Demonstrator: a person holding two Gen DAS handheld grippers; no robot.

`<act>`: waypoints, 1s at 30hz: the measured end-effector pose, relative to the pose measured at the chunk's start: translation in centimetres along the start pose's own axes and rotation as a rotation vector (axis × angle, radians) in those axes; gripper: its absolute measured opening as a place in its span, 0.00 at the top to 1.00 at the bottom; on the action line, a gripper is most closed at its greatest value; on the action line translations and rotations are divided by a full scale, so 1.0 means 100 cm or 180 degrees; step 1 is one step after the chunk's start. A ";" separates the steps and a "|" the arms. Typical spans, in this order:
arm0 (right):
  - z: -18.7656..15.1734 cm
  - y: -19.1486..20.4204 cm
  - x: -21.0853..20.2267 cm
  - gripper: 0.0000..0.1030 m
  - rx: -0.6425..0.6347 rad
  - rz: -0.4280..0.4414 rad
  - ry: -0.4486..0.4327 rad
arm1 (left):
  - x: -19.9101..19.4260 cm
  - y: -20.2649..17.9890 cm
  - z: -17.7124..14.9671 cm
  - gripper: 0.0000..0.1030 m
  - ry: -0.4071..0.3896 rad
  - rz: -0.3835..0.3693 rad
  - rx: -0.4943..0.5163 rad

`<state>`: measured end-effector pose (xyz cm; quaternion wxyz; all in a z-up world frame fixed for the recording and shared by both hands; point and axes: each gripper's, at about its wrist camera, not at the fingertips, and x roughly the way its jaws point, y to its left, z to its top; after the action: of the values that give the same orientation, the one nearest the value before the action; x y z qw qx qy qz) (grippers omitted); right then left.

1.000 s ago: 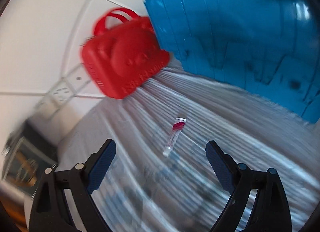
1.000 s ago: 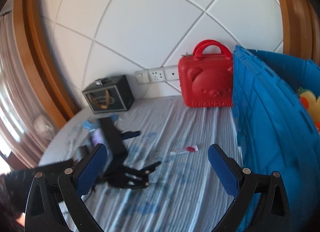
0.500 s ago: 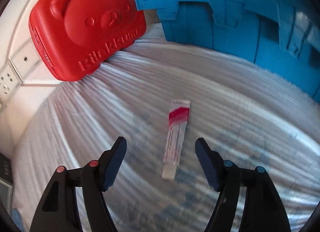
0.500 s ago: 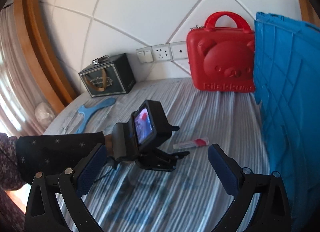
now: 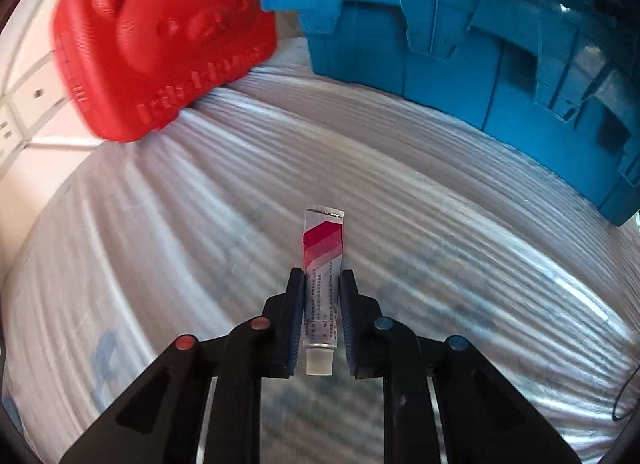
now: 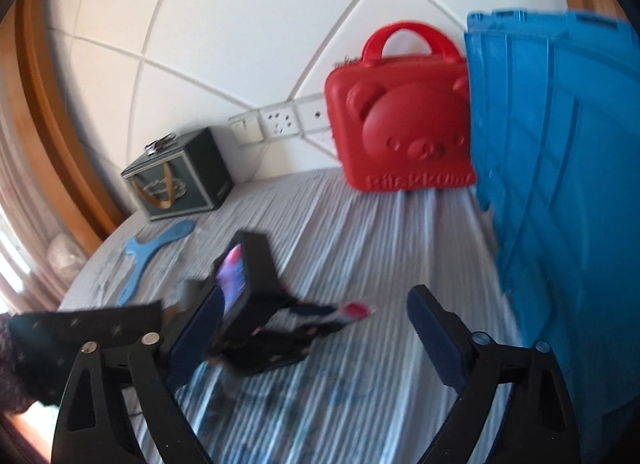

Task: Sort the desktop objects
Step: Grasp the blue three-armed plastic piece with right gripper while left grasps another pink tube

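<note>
A small white tube with red stripes (image 5: 322,264) lies on the striped white tablecloth (image 5: 200,203), cap end toward the camera. My left gripper (image 5: 322,278) is shut on the tube, its pads pressing both sides of the lower half. From the right wrist view the same left gripper (image 6: 320,314) shows low on the cloth, the tube's red end (image 6: 354,310) sticking out past it. My right gripper (image 6: 314,302) hangs above the cloth with its jaws wide and closing a little, nothing between them.
A red bear-face case (image 5: 160,35) (image 6: 404,131) stands against the wall. A blue plastic crate (image 5: 480,23) (image 6: 560,183) fills the right side. A dark green box (image 6: 180,177) and a light blue flat tool (image 6: 156,246) sit at the left. A sleeve (image 6: 60,340) enters from the left.
My left gripper came down over the tube and its jaws went from wide apart to shut on it. The right gripper sank lower and its view tilted.
</note>
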<state>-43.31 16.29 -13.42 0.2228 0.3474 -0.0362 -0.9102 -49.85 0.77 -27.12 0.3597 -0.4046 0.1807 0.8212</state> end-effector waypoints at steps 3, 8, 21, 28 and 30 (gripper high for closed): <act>0.013 0.007 0.004 0.10 0.0001 0.0026 -0.0104 | -0.033 0.003 -0.023 0.83 -0.0108 0.0203 -0.0257; 0.032 0.058 0.051 0.09 -0.0178 0.0544 0.0065 | -0.112 0.004 -0.089 0.83 -0.0155 0.0688 -0.0696; 0.022 0.364 0.305 0.21 -0.1300 0.1312 0.1367 | -0.246 0.017 -0.263 0.83 -0.0045 0.1460 -0.1635; -0.018 0.415 0.365 0.23 -0.1509 0.0693 0.1449 | -0.264 0.033 -0.309 0.83 -0.0203 0.1573 -0.1935; -0.027 0.420 0.373 0.27 -0.1566 0.0483 0.1442 | -0.265 0.036 -0.313 0.83 -0.0243 0.1575 -0.2019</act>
<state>-50.20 -37.23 -29.16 0.3693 0.4728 0.2091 -0.7722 -24.80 -31.83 -25.05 0.0149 -0.4090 -0.0033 0.9124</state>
